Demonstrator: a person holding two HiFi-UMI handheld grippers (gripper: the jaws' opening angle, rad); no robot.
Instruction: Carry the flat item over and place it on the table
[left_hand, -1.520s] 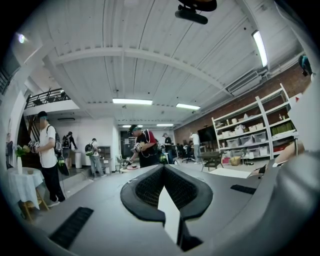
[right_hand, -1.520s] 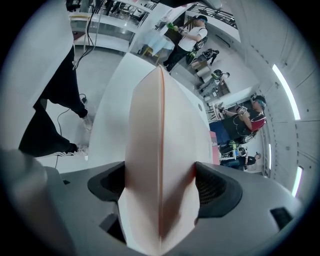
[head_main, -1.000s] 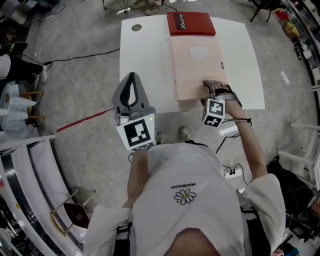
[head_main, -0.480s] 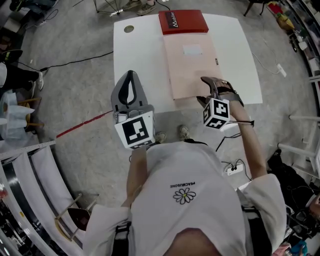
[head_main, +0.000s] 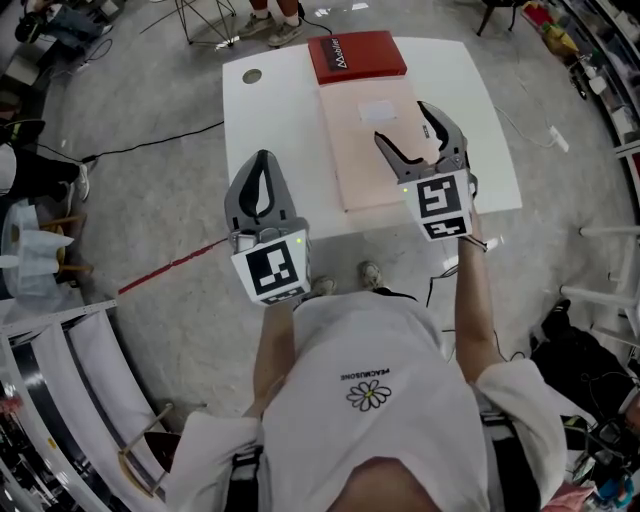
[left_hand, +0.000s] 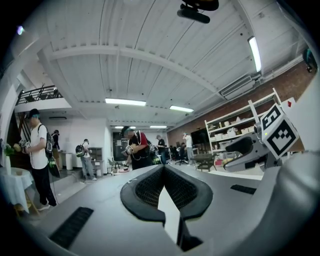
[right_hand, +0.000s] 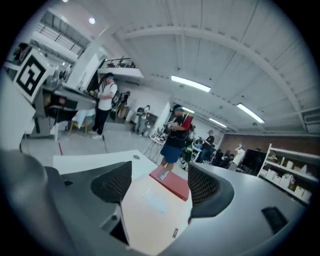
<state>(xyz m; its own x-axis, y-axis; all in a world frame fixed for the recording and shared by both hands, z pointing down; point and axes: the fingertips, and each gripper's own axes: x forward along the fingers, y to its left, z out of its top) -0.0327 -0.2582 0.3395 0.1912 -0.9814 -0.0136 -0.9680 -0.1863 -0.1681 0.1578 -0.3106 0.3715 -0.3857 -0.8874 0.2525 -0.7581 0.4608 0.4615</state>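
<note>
The flat item (head_main: 372, 140), a pale pink board with a small light label on its face, lies flat on the white table (head_main: 270, 120). Its far end touches or lies just beside a red box (head_main: 356, 56), and its near end is close to the table's near edge. It sits square to the box, so the box probably served as a stop to line it up against. Nothing holds the board: its whole underside appears to rest on the tabletop, so I judge the placing itself to be done. The right gripper (head_main: 405, 125) hangs over the board's near right part with its jaws spread wide and nothing between them. In the right gripper view (right_hand: 160, 185) the board (right_hand: 155, 210) shows through the gap, lower down and clear of both pads, with the red box beyond it. That open, raised pose suits a tool that is finished with its load and free to leave without nudging it. The left gripper (head_main: 262, 165) is off the table's near left side, well apart from the board. Its jaws are pressed together on nothing and tilted up toward the ceiling, as the left gripper view (left_hand: 164, 167) confirms; it seems to have no part in this step.
</note>
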